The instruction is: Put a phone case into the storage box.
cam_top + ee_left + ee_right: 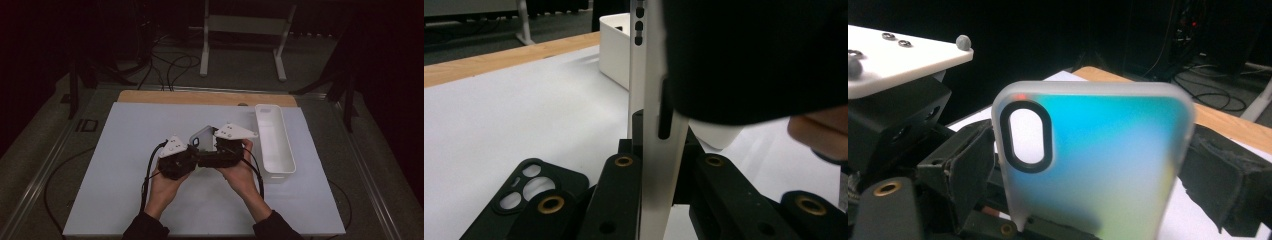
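White worktop (125, 200); white tray (280, 150) at right. A translucent phone case (1088, 165) is held upright at centre, clamped edgewise by the left tool (659, 175); the right tool's (222, 150) state cannot be told. A handover is judged underway; a firm second grip is required next.

No readable text, label, brand, number or sign on any surface in view.

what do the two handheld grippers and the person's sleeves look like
Both the left gripper and right gripper are blocky black units with brass-coloured pivot bushings, each topped by a grey three-cornered plate with small screws. A black cable loops back from each. The person's sleeves are dark.
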Demonstrator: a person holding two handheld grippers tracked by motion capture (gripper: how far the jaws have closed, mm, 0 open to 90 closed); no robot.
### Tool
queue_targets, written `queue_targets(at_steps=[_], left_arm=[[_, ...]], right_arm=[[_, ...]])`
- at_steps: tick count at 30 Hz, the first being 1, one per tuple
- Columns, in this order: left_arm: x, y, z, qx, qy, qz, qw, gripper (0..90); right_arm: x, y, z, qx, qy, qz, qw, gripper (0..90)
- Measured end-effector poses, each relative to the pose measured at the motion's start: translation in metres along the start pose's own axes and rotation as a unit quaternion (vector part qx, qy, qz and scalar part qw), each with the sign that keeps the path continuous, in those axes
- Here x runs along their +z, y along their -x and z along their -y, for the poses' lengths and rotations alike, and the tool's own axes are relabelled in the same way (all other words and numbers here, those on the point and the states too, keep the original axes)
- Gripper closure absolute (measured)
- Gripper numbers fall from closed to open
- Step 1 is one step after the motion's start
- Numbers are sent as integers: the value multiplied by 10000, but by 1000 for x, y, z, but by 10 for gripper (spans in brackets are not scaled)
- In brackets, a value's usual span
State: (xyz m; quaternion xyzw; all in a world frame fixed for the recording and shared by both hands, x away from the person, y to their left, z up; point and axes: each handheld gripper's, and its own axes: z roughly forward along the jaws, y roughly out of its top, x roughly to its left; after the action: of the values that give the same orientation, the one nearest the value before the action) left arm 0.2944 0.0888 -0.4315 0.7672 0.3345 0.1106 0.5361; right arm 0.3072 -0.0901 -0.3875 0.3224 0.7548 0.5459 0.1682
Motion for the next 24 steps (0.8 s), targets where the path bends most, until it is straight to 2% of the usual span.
queue_targets(at_steps=[5, 9, 15, 17, 18, 19, 20, 21, 22, 24], left_arm=[[0, 0, 0, -12, -8, -39, 10000, 860], [1, 1, 1, -14, -30, -89, 10000, 859], [-1, 0, 1, -3, 19, -60, 10000, 854], [-2, -1, 1, 2, 63, 25, 10000, 843], [-3, -1, 1, 19, 82, 85, 9999, 755], [-3, -1, 2, 21, 118, 131, 9998, 755], [-3, -1, 2, 46, 113, 91, 9999, 669], [-4, 0, 3, 124, 58, -62, 9999, 576], [-4, 0, 3, 124, 58, -62, 9999, 487], [-5, -1, 5, 125, 20, -90, 9999, 399]], right_arm=[[1, 0, -1, 57, 50, 31, 10000, 150], [4, -1, 0, 12, -22, 111, 9999, 157], [2, -2, 0, -3, 55, 193, 9998, 166], [2, -2, 0, 8, 66, 195, 9998, 166], [2, -2, 0, 17, 86, 168, 9998, 166], [2, -2, 0, 17, 86, 168, 9998, 166], [2, -2, 0, 31, 97, 164, 9998, 166], [2, -3, 0, 33, 100, 164, 9998, 167], [2, -3, 0, 12, 86, 171, 9998, 167], [2, -3, 0, 13, 88, 184, 9998, 167]])
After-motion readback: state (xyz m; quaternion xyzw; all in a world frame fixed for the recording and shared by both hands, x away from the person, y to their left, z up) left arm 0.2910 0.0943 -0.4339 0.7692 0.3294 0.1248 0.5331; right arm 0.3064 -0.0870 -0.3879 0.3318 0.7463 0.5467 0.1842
